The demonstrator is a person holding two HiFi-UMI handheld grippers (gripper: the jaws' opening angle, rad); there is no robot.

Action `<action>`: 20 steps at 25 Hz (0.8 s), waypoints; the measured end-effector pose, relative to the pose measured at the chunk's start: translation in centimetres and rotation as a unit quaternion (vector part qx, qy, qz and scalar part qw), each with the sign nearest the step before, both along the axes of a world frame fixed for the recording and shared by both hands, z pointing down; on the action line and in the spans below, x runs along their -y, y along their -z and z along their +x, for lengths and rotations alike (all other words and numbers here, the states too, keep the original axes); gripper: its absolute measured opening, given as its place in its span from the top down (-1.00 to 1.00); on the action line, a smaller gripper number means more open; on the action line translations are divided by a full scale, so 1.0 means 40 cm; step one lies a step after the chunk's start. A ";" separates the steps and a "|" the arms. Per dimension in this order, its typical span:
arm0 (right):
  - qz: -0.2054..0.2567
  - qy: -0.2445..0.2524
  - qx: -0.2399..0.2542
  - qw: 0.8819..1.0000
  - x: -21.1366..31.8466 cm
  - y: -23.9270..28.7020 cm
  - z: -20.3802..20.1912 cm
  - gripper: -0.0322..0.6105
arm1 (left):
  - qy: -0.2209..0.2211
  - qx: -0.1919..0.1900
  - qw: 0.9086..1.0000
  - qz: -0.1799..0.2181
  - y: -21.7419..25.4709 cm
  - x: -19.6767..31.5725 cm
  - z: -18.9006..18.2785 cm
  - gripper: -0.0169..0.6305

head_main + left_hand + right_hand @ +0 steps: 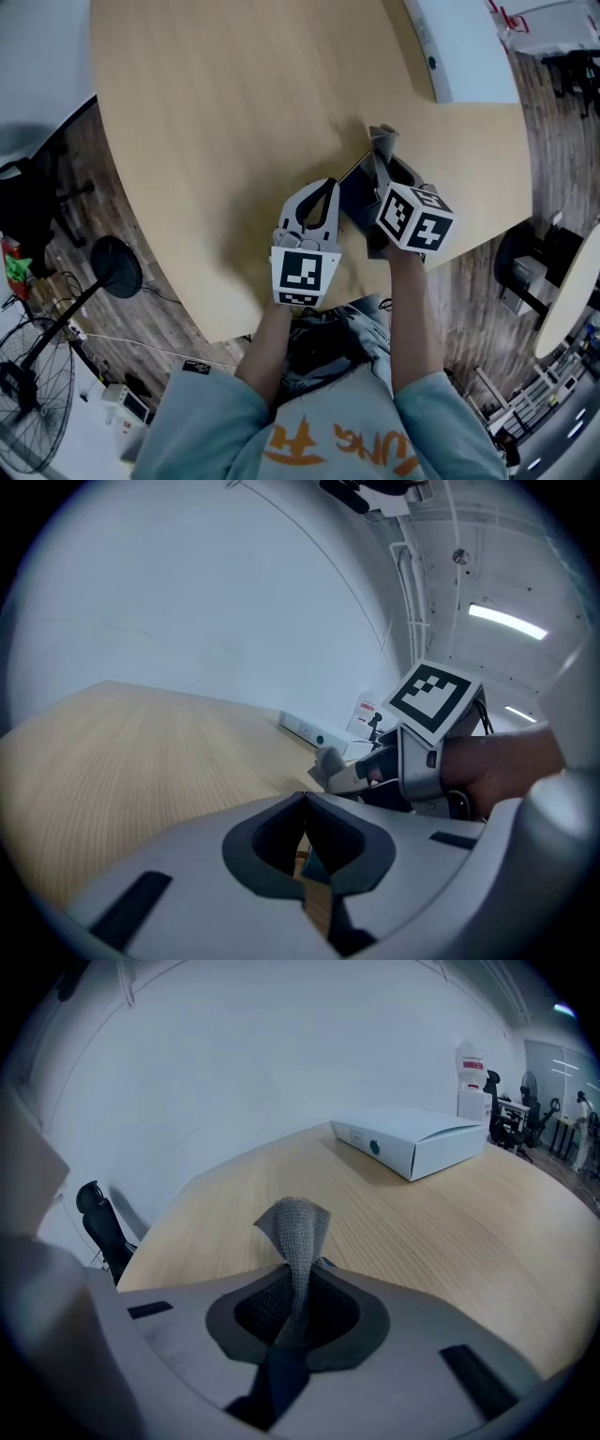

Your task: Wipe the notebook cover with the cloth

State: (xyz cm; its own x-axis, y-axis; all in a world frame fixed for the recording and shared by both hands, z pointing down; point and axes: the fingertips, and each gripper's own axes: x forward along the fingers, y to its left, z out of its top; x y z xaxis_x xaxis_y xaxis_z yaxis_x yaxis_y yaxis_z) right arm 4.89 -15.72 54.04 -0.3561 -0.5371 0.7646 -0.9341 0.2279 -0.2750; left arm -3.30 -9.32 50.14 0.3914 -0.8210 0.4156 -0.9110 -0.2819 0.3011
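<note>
A dark notebook (359, 202) lies on the wooden table (234, 112) near its front edge, between my two grippers. My right gripper (380, 157) is over the notebook's far end, shut on a grey knitted cloth (382, 139) that sticks up past its tips. In the right gripper view the cloth (295, 1227) stands up out of the shut jaws (298, 1283). My left gripper (328, 185) rests beside the notebook's left edge with its jaws shut (305, 803), and nothing shows between the tips. The left gripper view shows the right gripper (354, 775) holding the cloth (328, 759).
A long white box (464, 47) lies at the table's far right, also visible as the white box (412, 1143). On the floor are a fan (28, 375) at the left and a black chair (539, 262) at the right. Another office chair (103, 1227) stands beyond the table's far edge.
</note>
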 end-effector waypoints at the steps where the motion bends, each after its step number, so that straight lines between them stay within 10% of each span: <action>1: 0.000 -0.003 0.000 1.000 -0.003 0.001 0.007 0.80 | -0.002 0.000 1.000 -0.001 -0.001 -0.002 0.002 0.89; 20: 0.001 -0.065 -0.007 0.998 -0.061 0.017 0.152 0.80 | -0.055 0.002 0.998 -0.016 0.006 -0.012 0.104 0.89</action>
State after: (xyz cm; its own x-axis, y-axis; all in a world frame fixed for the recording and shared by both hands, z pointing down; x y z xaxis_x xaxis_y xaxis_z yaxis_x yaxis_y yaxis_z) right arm 10.99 -13.27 53.37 -0.2723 -0.5795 0.7681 -0.9596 0.1046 -0.2613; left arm 0.85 -8.85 49.91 0.4768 -0.7595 0.4424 -0.8762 -0.3703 0.3086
